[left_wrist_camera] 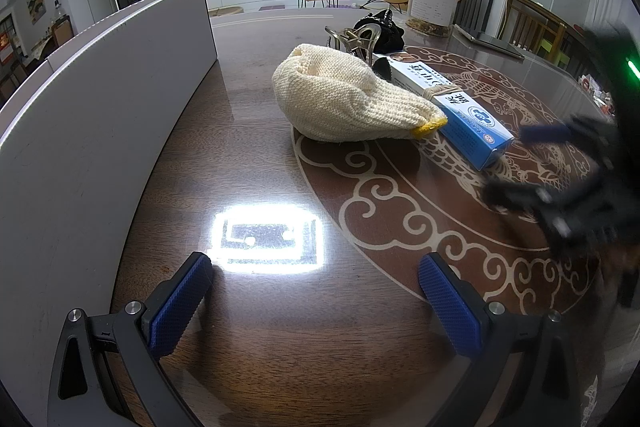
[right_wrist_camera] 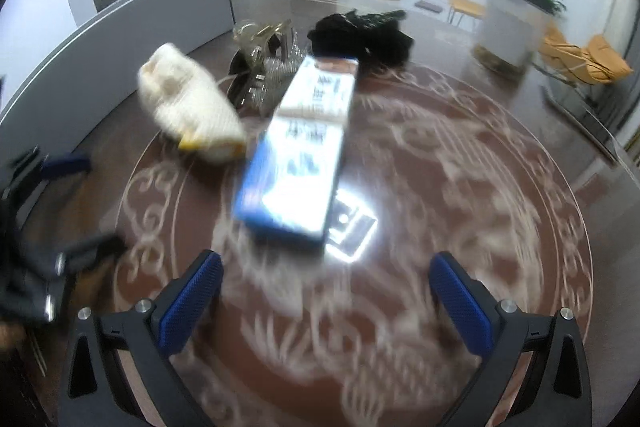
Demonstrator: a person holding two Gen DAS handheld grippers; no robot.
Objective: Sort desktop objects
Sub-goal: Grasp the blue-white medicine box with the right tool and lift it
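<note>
Both our grippers, left gripper (left_wrist_camera: 316, 301) and right gripper (right_wrist_camera: 326, 301), hover spread wide and empty. Blue box (right_wrist_camera: 294, 151) lies on the counter (right_wrist_camera: 460, 211) dead ahead of our right fingers (right_wrist_camera: 192, 301), long axis pointing away; right is nearer.

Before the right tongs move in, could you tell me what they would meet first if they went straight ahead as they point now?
Most likely the near end of the blue box, lying almost dead ahead of the open right tongs. The picture is motion-blurred, so depth is uncertain.
</note>
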